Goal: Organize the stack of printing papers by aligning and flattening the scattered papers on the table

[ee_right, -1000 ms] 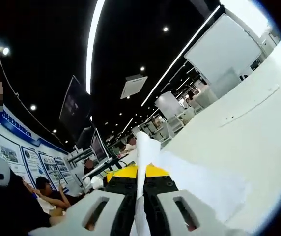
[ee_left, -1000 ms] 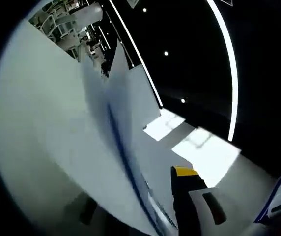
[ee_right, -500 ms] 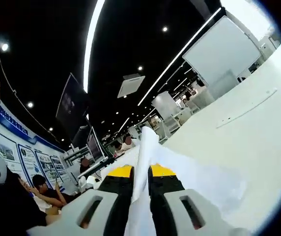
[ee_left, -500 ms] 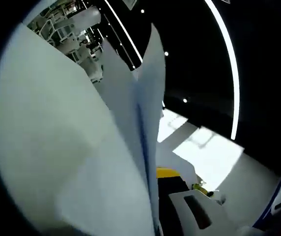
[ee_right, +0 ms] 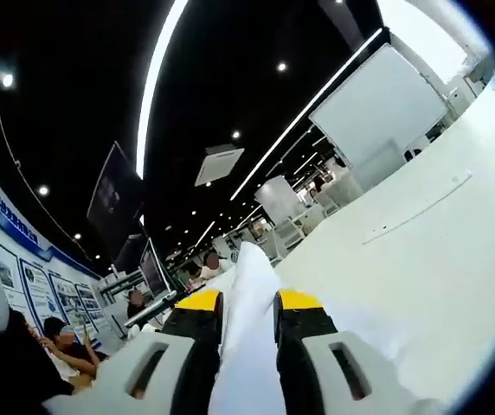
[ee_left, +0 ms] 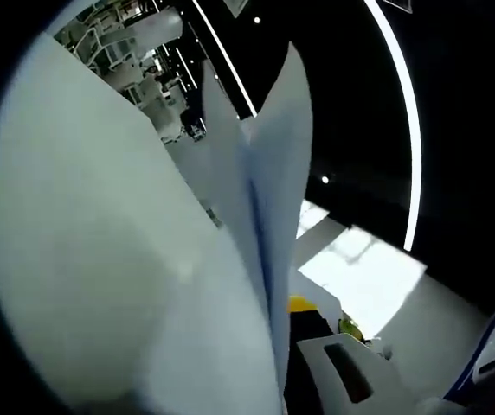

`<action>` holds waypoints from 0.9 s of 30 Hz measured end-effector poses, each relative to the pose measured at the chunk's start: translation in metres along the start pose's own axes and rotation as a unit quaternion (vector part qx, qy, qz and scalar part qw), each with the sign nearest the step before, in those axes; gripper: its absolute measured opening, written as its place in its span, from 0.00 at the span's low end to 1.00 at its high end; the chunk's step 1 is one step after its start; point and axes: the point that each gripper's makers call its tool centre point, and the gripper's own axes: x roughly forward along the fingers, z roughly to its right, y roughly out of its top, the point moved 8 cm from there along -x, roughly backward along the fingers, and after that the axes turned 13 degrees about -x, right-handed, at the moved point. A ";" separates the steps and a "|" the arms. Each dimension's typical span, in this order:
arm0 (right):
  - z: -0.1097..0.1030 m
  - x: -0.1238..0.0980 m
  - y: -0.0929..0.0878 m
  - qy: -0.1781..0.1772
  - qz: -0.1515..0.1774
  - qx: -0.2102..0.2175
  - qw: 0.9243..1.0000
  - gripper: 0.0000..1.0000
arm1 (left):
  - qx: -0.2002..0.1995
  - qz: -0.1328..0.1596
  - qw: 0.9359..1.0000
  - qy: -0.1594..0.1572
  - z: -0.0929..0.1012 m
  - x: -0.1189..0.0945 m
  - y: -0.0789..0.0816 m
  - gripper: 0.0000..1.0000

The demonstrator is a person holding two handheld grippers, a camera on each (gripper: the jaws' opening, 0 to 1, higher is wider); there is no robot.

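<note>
Black ceiling with long white light strips and small spot lamps in both views, big open hall behind; white table (ee_right: 421,285) takes up the right side of the right gripper view.

Right gripper view, near to far:
- right gripper (ee_right: 239,304): 2 grey jaws with yellow tips, set at a narrow gap, with the papers (ee_right: 249,346) standing between them. Sheets fill the gap and the tips look to be touching them on both sides.
- papers rise edge-on past the yellow tips to a rounded top edge, a little above the tips.
- beyond the tips: white table running up and right, with a thin straight mark on its surface.
- far: white partition panel (ee_right: 376,95) upper right, dark screens (ee_right: 113,203) hanging at left, wall posters (ee_right: 57,298) lower left, seated people (ee_right: 61,339) near them.

Left gripper view, near to far:
- left gripper (ee_left: 304,324): 1 grey jaw with a yellow tip visible at bottom right; the other jaw is hidden by paper, so can't tell how wide the fingers stand or whether they grip.
- papers (ee_left: 265,207): several white sheets held upright, edges fanned, not aligned, rising from the bottom to a point near the top of the view. Blurred. The sheet nearest the lens covers most of the left half.
- behind: bright white rectangles (ee_left: 360,272) at right, white racks or frames (ee_left: 135,43) top left.
</note>
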 end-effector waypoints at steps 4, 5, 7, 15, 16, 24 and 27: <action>0.007 -0.006 0.005 -0.014 0.018 0.017 1.000 0.19 | -0.002 0.000 1.000 -0.001 0.000 0.000 0.000 0.06; 0.008 -0.007 0.006 -0.015 0.021 0.020 0.999 0.19 | -0.002 0.000 1.000 -0.001 0.000 0.000 0.000 0.06; 0.009 -0.009 0.009 -0.013 0.031 0.028 0.999 0.19 | -0.002 0.001 1.000 0.000 0.000 0.000 0.000 0.06; 0.011 -0.012 0.013 -0.021 0.035 0.014 0.999 0.00 | -0.003 0.003 1.000 0.000 -0.001 0.000 0.000 0.06; 0.011 -0.013 0.013 -0.022 0.036 0.013 0.999 0.00 | -0.003 0.003 1.000 0.001 -0.001 0.000 0.000 0.06; 0.022 -0.017 0.014 -0.071 0.023 -0.016 0.997 0.00 | 0.002 0.003 1.000 0.000 0.001 0.000 0.000 0.06; 0.023 -0.016 0.013 -0.082 0.014 -0.038 0.996 0.00 | 0.002 0.003 1.000 -0.001 0.001 0.000 0.000 0.06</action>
